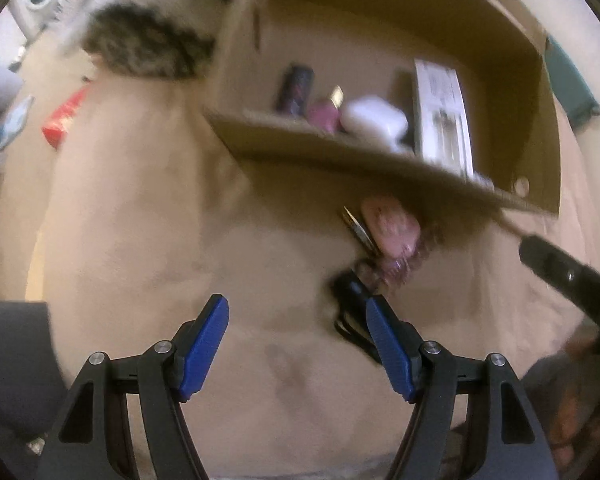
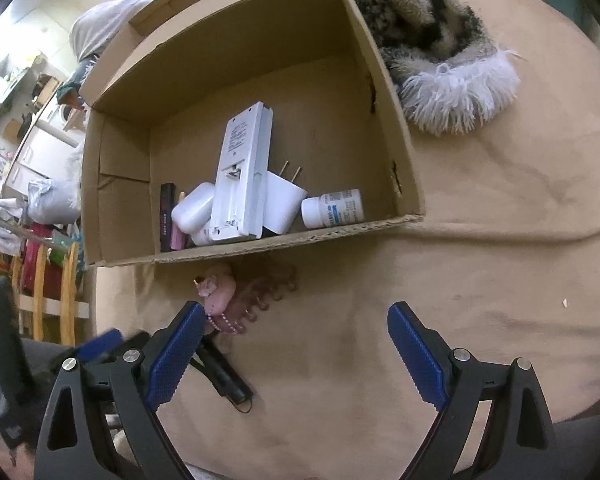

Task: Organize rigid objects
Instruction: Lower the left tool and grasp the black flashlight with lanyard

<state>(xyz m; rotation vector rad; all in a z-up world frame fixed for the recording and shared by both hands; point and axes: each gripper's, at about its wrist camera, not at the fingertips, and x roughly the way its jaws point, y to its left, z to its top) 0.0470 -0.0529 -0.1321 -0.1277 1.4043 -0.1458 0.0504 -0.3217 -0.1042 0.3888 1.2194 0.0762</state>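
Black stick-shaped gadget with a thin cord loop lies on the tan-covered worktop, just outside the cardboard box, near the pink charm and translucent hair claw. Looks light, stiff and smooth, so likely slippery; best pinched across its narrow middle, not by the cord. Matte black, slim, partly hidden behind a finger in both views. Left tool released, jaws wide, nothing between them, gadget just beside its right finger. Right tool also spread and empty. Box already holds a white remote and pill bottle.
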